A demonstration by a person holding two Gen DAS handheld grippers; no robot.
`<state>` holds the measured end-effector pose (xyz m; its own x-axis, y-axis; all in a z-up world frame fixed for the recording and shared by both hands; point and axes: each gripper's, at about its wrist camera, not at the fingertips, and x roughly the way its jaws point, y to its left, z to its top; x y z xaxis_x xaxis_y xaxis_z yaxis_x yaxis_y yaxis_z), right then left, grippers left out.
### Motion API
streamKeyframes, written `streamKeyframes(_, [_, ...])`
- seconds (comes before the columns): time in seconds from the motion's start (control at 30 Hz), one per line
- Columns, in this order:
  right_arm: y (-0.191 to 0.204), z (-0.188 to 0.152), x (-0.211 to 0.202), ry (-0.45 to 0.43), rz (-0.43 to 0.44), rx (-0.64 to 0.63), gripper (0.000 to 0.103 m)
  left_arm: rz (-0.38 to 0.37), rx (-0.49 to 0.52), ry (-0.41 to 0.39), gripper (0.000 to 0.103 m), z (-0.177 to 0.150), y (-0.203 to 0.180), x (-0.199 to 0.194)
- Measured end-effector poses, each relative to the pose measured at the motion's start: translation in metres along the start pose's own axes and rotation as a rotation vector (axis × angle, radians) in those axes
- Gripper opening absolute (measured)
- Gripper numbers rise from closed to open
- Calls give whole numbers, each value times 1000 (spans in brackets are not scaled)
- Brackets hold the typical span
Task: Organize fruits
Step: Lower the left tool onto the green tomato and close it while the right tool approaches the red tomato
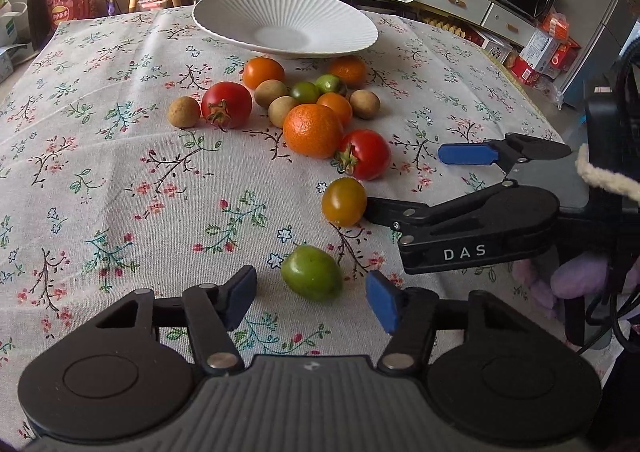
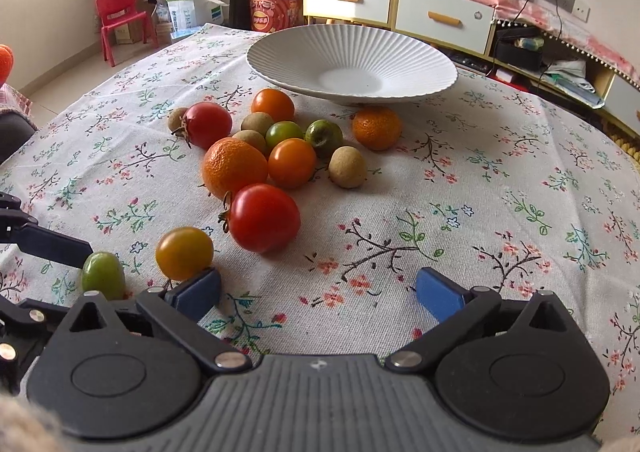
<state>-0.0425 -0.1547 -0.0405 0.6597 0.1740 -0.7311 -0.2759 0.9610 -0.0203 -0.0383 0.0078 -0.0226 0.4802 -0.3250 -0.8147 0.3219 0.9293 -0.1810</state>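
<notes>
Left gripper [image 1: 312, 298]: in the left wrist view we note its jaws spread wide and holding nothing, with a green fruit [image 1: 312, 272] lying on the floral tablecloth [image 1: 120, 171] between the two blue pads, not touched by either as far as we can tell. The right gripper [image 1: 404, 181] enters from the right edge, also spread wide; its lower finger tip sits against a yellow-orange tomato [image 1: 344, 201], and its upper blue pad is well apart from it. Beyond lie a red tomato [image 1: 366, 153], a large orange [image 1: 313, 130] and a cluster of smaller fruits, then the white ribbed bowl [image 1: 224, 17], which holds no fruit. In the right wrist view we see the right gripper [image 2: 320, 294] gaping with only cloth between its pads; the yellow-orange tomato [image 2: 184, 252] rests just outside the left pad, touching it. The green fruit [image 2: 103, 275] lies further left, beside a finger of the left gripper [image 2: 48, 244]. The white ribbed bowl [image 2: 440, 63] stands behind the fruit cluster.
</notes>
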Motion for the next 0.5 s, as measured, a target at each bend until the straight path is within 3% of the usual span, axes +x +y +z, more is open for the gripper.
streamKeyframes(0.27, [3, 3, 2, -10, -13, 7, 103, 14, -4, -25, 39, 0, 2, -2])
streamKeyframes(0.37, [6, 2, 2, -33, -5, -13, 102, 7, -21, -35, 39, -2, 5, -3])
streamKeyframes(0.5, [13, 6, 1, -52, 9, -48, 90, 5, -44, -52, 39, -3, 7, -4])
